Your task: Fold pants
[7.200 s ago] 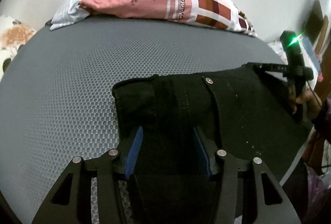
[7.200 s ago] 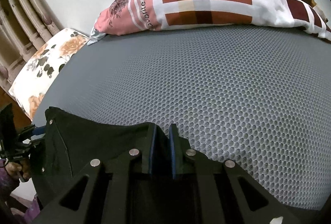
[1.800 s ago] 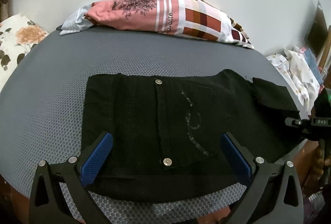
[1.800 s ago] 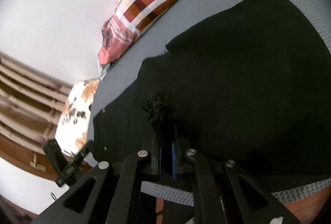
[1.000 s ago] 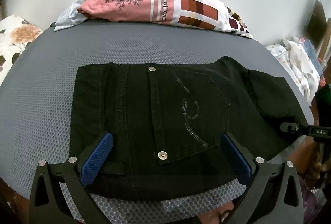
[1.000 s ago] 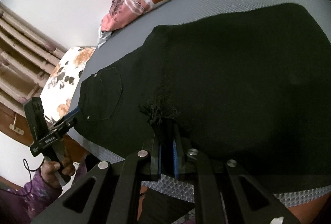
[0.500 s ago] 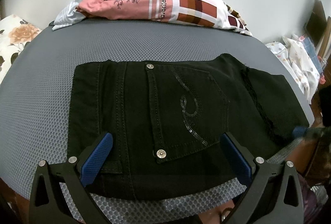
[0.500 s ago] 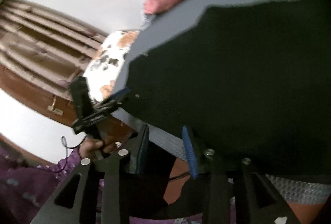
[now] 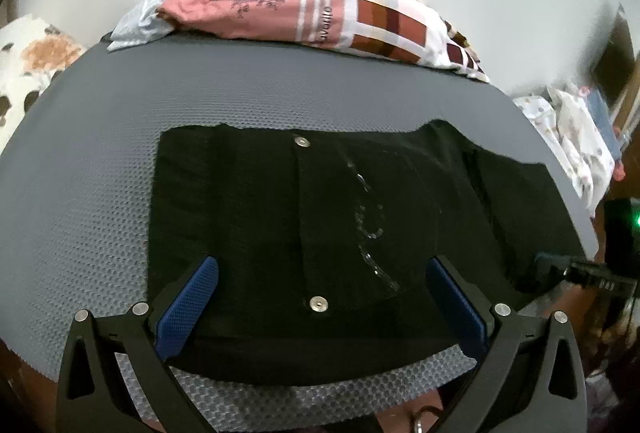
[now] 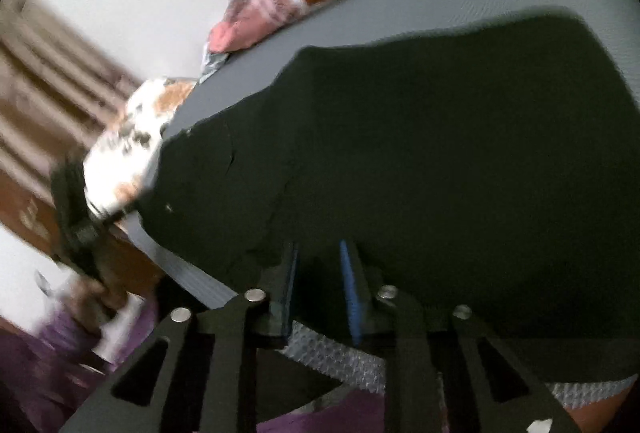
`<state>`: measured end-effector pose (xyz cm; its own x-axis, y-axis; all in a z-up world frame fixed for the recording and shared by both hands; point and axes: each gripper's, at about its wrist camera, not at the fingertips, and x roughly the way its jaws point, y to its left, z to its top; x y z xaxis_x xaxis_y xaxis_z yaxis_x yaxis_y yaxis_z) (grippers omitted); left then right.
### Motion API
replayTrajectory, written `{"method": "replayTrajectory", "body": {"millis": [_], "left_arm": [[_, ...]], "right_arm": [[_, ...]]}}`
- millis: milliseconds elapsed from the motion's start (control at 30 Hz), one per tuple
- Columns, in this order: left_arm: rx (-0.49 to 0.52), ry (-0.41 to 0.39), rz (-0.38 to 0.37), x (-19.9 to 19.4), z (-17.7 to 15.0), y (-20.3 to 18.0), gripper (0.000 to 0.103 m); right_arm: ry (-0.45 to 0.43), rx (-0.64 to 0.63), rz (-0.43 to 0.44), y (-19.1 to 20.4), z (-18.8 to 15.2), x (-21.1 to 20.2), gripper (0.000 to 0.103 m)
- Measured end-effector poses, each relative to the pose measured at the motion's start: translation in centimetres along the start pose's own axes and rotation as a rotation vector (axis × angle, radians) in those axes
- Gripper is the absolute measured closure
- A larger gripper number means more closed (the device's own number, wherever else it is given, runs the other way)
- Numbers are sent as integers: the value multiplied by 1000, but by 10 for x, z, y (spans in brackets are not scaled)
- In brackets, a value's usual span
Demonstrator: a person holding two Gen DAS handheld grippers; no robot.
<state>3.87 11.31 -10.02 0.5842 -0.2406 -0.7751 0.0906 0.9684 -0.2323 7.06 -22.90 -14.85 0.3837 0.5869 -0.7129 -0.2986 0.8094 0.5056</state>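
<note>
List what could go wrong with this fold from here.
1. The pants lie right at the mattress edge; a tug toward the person could slide them off.
2. The right gripper is closing at the hem with the view blurred; whether cloth sits between the pads is unclear, so it may catch one layer or nothing.
3. The left gripper hangs wide open over the waist and pins nothing, so the folded stack could shift when the right pulls.

Pants (image 9: pixel 280 217): black w/ silver studs, glittery swirl on pocket. Bed (image 9: pixel 100 161): grey, honeycomb mesh. Blanket (image 9: pixel 320 21): pink, white stripes, brown/white checks, dark tree print. Pillow (image 9: pixel 28 61): white w/ orange flowers. Left tongs (image 9: pixel 320 309): black, blue pads. Sleeve (image 10: pixel 48 349): purple.
</note>
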Motion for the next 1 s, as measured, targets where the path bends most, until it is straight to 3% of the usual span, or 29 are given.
{"method": "replayTrajectory", "body": {"millis": [67,233,300,433,633,667,700,767,800,833,867,900,933,1000], "left_arm": [[-21,8,-5,-4,5,7,0],[-95,30,20,-21,23,46,0],[-135,47,-8,-23,27,68,1],[-184,140,-81,-10,25,101,1],[-189,266,-232,25,11,108,1],[-173,233,-243,22,13,107,1],[-181,258,-293,28,14,107,1],[-174,234,-291,28,16,106,3],[-149,223,-259,27,17,103,6],[-108,224,-221,27,16,97,17],[-71,225,-183,28,17,92,44],[-41,237,-154,29,16,89,55],[-73,247,-188,29,16,92,62],[-92,242,-190,28,17,91,65]], "right_arm": [[15,-2,12,2,3,-1,82],[-98,63,87,-3,13,-42,82],[-119,74,97,0,15,-51,78],[-114,123,136,5,10,-47,60],[-61,115,141,20,3,-28,59],[-58,114,144,22,2,-27,58],[-57,116,147,25,2,-26,57],[-56,123,154,27,1,-24,54],[-54,130,164,28,1,-23,53],[-54,137,168,29,0,-21,51],[-53,142,173,30,0,-20,51],[-51,148,180,30,0,-18,50],[-51,152,184,31,0,-17,50],[-46,168,202,32,0,-13,50]]}}
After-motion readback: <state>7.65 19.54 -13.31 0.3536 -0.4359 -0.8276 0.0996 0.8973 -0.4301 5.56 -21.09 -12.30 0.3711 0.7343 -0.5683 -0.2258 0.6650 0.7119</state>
